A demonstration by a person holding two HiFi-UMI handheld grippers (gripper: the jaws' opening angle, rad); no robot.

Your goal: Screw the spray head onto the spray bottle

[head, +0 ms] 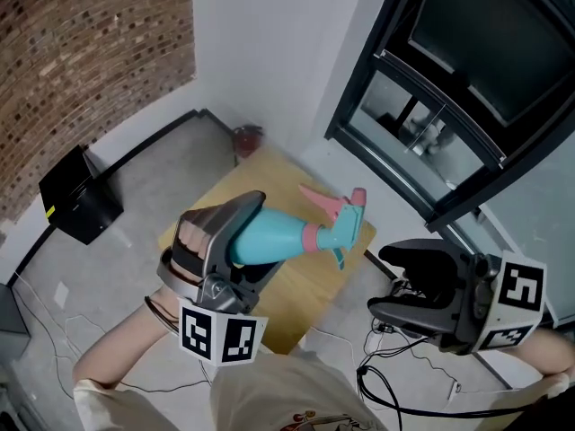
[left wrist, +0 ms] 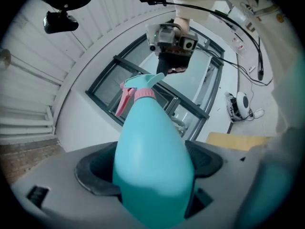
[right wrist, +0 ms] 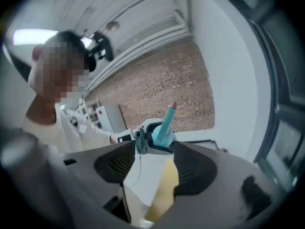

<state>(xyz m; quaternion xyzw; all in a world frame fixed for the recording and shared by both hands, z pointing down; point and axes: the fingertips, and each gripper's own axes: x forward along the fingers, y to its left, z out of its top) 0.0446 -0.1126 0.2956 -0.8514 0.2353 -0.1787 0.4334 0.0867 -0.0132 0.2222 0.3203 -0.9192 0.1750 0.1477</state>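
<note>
While left gripper (head: 241,230) clamps the bottle (head: 274,233), likely light and slick, right gripper (head: 415,285) gapes empty. The spray head (head: 337,212) sits on; collar (head: 313,237) looks best hold.

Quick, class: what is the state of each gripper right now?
Left gripper: shut on the spray bottle.
Right gripper: open, holding nothing.

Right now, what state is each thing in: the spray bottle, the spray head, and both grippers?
spray bottle: held in the air, tipped on its side, gripped round its body.
spray head: sitting on the bottle's neck; how tightly it is screwed cannot be told.
left gripper: shut on the spray bottle.
right gripper: open, nothing between its jaws, apart from the bottle.
</note>
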